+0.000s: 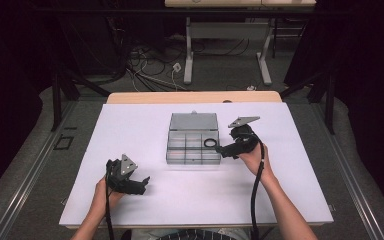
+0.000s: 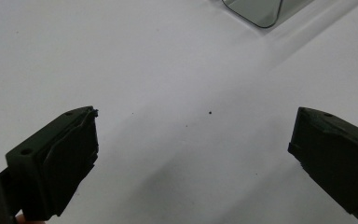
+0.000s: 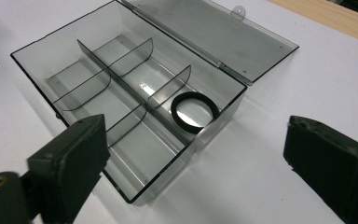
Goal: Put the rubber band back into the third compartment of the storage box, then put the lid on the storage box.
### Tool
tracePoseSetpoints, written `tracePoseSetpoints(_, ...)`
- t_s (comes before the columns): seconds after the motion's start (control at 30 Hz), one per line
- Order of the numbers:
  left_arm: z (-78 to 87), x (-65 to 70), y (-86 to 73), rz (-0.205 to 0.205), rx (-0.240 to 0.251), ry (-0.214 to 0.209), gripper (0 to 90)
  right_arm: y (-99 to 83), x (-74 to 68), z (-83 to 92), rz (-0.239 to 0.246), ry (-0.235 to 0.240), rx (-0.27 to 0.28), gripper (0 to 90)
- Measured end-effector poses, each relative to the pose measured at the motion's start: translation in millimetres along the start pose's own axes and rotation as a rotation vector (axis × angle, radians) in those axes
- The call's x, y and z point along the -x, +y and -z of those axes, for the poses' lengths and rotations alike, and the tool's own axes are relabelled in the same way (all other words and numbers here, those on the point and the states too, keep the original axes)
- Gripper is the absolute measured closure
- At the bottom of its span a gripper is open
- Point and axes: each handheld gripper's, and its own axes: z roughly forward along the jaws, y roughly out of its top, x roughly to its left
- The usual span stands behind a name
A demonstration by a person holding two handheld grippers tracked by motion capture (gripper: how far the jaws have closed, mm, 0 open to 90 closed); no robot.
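White table [image 1: 130, 200] at frame bottom: with the black ring [image 3: 195, 112] resting in the box [image 3: 32, 58] compartment at centre, we withdraw the right gripper [image 3: 196, 163], jaws apart and empty, straight back, left gripper [image 2: 191, 154] likewise apart and idle.

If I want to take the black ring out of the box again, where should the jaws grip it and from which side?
Probably from above. The black ring lies flat in a far corner compartment of the open box, close to its walls and divider. One jaw inside the hole and one outside, on the rim part away from the walls, looks safest; a sideways approach is blocked.
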Motion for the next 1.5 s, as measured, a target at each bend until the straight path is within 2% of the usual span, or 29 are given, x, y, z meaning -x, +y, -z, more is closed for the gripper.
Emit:
tracePoseSetpoints(0.27,-1.7,3.2,1.2,-0.009,0.007,-0.013,1.2,-1.0,5.5,1.1,0.004,-0.005,-0.007,0.1)
tracePoseSetpoints(0.3,-1.2,2.9,1.6,-0.022,0.012,-0.005,1.3,-1.1,6.1,1.6,0.003,-0.007,-0.008,0.0)
tracePoseSetpoints(0.33,-1.2,3.8,1.6,-0.008,0.013,-0.017,1.3,-1.3,6.6,1.3,0.001,-0.01,-0.001,0.0)
tracePoseSetpoints(0.47,-1.2,4.5,4.0,-0.002,0.016,-0.027,1.2,-1.8,9.4,1.0,0.008,-0.012,-0.008,0.0)
tracePoseSetpoints(0.53,-1.3,6.1,6.1,-0.006,0.018,-0.032,1.1,-2.5,10.1,0.7,-0.005,-0.008,-0.013,0.0)
tracePoseSetpoints(0.67,-1.9,10.7,11.4,-0.034,0.022,-0.033,0.6,-2.9,12.2,0.8,-0.001,-0.009,-0.011,0.0)
tracePoseSetpoints(0.77,-2.7,13.4,16.8,-0.032,0.031,-0.042,0.3,-3.2,12.4,1.1,0.003,-0.007,-0.012,0.0)
tracePoseSetpoints(1.13,-8.9,17.3,46.1,-0.026,0.061,-0.052,0.3,-3.5,12.2,-2.1,0.008,-0.012,-0.018,0.0)
tracePoseSetpoints(1.3,-14.0,17.5,63.6,-0.049,0.066,-0.04,0.7,-3.5,13.6,0.1,0.016,-0.024,0.002,0.0)
tracePoseSetpoints(1.5,-27.2,19.9,83.7,-0.037,0.061,-0.073,0.7,-4.5,15.3,-1.1,0.009,-0.027,-0.009,0.0)
